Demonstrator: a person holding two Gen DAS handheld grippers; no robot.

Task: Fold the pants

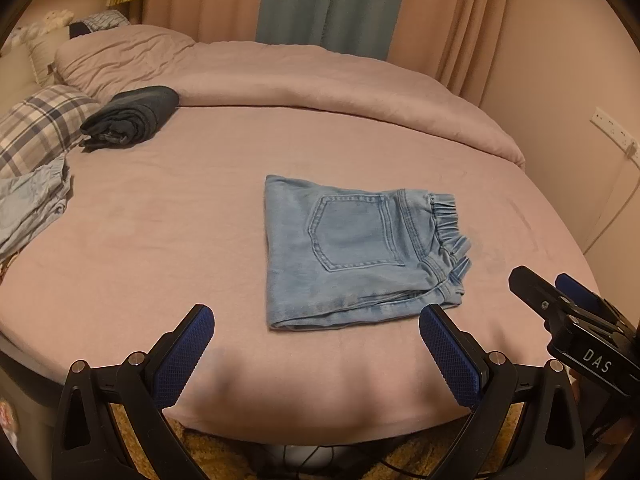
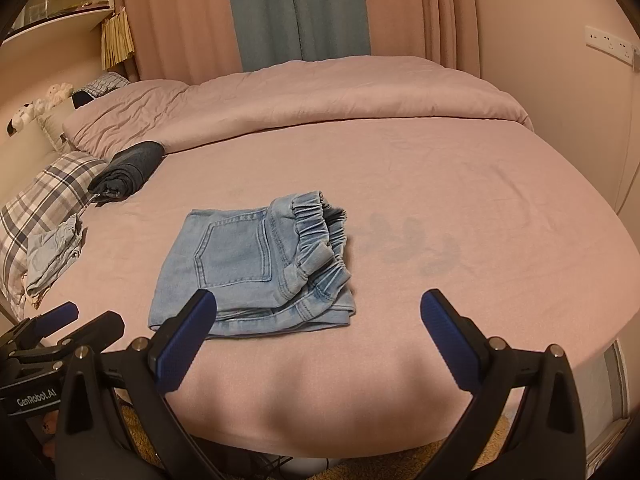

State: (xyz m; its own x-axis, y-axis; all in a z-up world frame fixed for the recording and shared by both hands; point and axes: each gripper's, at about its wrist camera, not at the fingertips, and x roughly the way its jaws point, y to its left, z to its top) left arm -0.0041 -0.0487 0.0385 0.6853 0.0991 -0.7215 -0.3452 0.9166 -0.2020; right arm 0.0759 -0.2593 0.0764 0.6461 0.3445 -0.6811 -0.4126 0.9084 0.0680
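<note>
Folded into a compact square at frame centre on bed (image 1: 140, 216), jeans (image 1: 352, 252) apparently done, left gripper (image 1: 316, 354) and right gripper (image 2: 318, 338) both agape, empty, at lower edge.

My left wrist camera looks forward from the bed's (image 1: 120, 240) near edge, low over the sheet. My right wrist camera sits just beside it, facing the same way. Both views share the folded jeans (image 1: 352, 252) (image 2: 256, 264), pillows and curtains.
</note>
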